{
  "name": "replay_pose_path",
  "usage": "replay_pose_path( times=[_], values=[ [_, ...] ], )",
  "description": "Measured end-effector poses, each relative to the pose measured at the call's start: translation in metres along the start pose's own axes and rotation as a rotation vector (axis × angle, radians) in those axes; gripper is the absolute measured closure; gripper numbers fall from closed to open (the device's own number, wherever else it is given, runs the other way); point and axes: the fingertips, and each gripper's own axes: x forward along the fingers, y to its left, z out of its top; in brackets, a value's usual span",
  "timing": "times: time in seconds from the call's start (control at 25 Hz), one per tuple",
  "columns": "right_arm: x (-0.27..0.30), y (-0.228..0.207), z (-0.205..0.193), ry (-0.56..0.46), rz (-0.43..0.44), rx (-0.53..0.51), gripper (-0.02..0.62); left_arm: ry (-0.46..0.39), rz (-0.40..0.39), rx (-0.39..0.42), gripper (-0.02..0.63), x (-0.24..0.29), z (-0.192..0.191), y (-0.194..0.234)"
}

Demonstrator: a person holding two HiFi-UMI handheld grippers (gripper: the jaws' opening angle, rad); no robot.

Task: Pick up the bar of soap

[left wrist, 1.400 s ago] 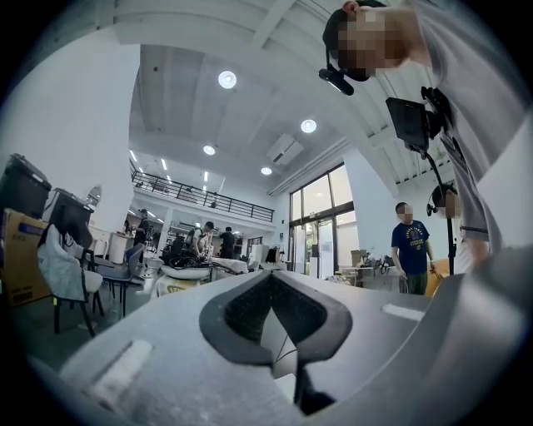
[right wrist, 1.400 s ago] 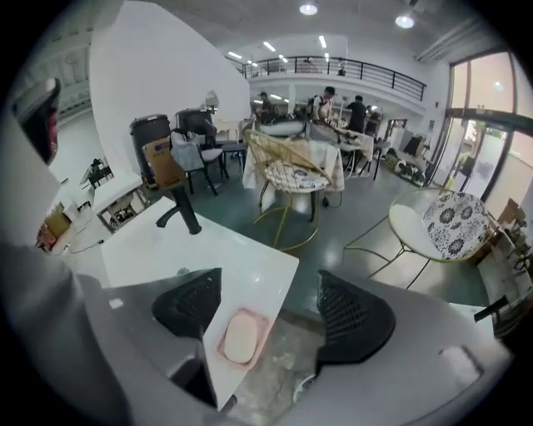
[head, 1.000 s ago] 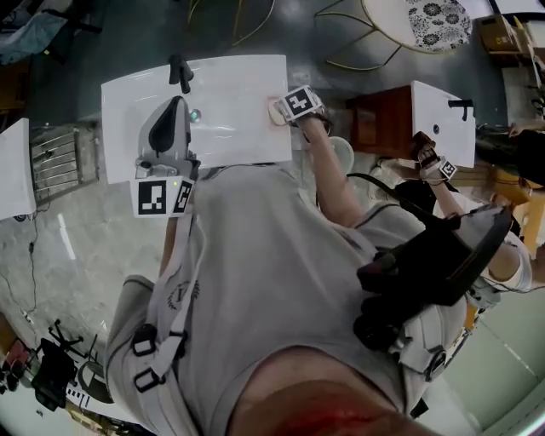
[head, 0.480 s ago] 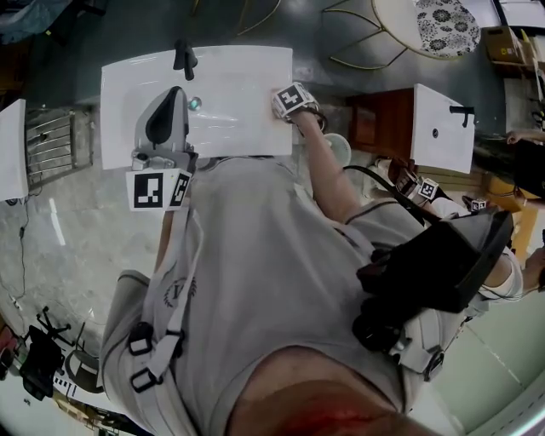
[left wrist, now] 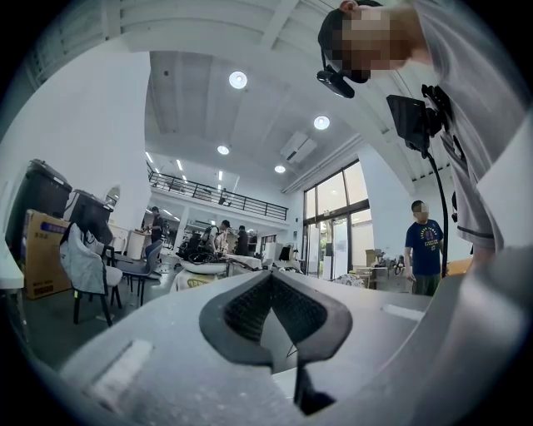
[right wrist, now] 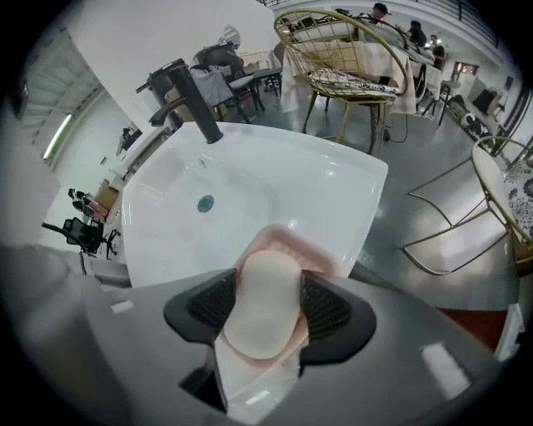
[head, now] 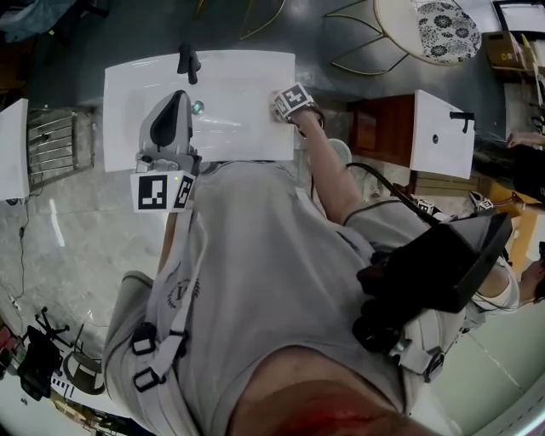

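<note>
The pale oval bar of soap (right wrist: 265, 301) lies in a pink soap dish (right wrist: 287, 245) on the right rim of the white sink (right wrist: 250, 187). My right gripper (right wrist: 266, 311) points steeply down over it. Its jaws have just been closing, and both dark pads now touch the soap's sides. In the head view only this gripper's marker cube (head: 294, 100) shows, covering the dish. My left gripper (head: 170, 109) is held level above the sink's left half, near the drain (head: 197, 107). In its own view the left gripper (left wrist: 271, 279) has its pads meeting at the tip, with nothing between them.
A black faucet (right wrist: 187, 93) stands at the sink's back edge, with the drain (right wrist: 205, 202) in front of it. Gold wire chairs (right wrist: 350, 62) and a round table (head: 426, 25) stand behind the sink. A second sink (head: 443, 128) is to the right. People stand far off.
The right gripper has dropped onto the soap dish, whose pink edge showed beside the cube before and is now covered. The left gripper stays where it was.
</note>
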Motion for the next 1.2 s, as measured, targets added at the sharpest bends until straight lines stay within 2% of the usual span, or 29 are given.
replay_pose_path(
  times=[0.12, 0.2, 0.28, 0.36, 0.52, 0.64, 0.68, 0.84, 0.92, 1.0, 1.04, 1.2],
  values=[
    [-0.010, -0.004, 0.002, -0.024, -0.015, 0.004, 0.390, -0.003, -0.002, 0.000, 0.607, 0.000, 0.002, -0.001],
    [-0.017, -0.005, 0.005, -0.046, -0.016, 0.008, 0.446, -0.004, 0.002, -0.003, 0.607, 0.000, 0.002, 0.001],
    [-0.017, -0.003, 0.006, -0.043, 0.006, 0.007, 0.460, -0.005, 0.005, -0.007, 0.607, 0.000, 0.001, 0.003],
    [-0.015, 0.000, 0.005, -0.025, 0.019, -0.016, 0.452, -0.004, 0.000, -0.009, 0.607, 0.001, 0.000, 0.001],
    [-0.011, -0.004, 0.007, -0.014, -0.023, -0.066, 0.426, -0.001, -0.021, -0.011, 0.607, 0.004, -0.001, -0.007],
    [-0.010, -0.011, 0.009, 0.011, -0.031, -0.053, 0.308, -0.002, -0.026, -0.010, 0.607, 0.005, 0.000, -0.009],
    [-0.012, -0.013, 0.010, 0.020, -0.033, -0.046, 0.301, -0.002, -0.025, -0.010, 0.607, 0.005, 0.000, -0.008],
    [-0.013, -0.008, 0.013, 0.021, -0.025, -0.054, 0.305, 0.002, -0.015, -0.012, 0.607, 0.004, -0.002, -0.002],
    [-0.007, -0.002, 0.013, 0.018, -0.035, -0.078, 0.287, 0.005, -0.012, -0.015, 0.607, 0.004, -0.004, -0.001],
    [-0.005, -0.005, 0.013, 0.017, -0.094, -0.093, 0.321, 0.005, -0.013, -0.017, 0.607, 0.004, -0.004, 0.000],
    [-0.005, -0.008, 0.012, 0.022, -0.123, -0.093, 0.370, 0.005, -0.014, -0.019, 0.607, 0.005, -0.004, 0.000],
    [-0.007, -0.011, 0.013, 0.030, -0.149, -0.094, 0.368, 0.006, -0.018, -0.024, 0.607, 0.005, -0.004, 0.001]
  ],
)
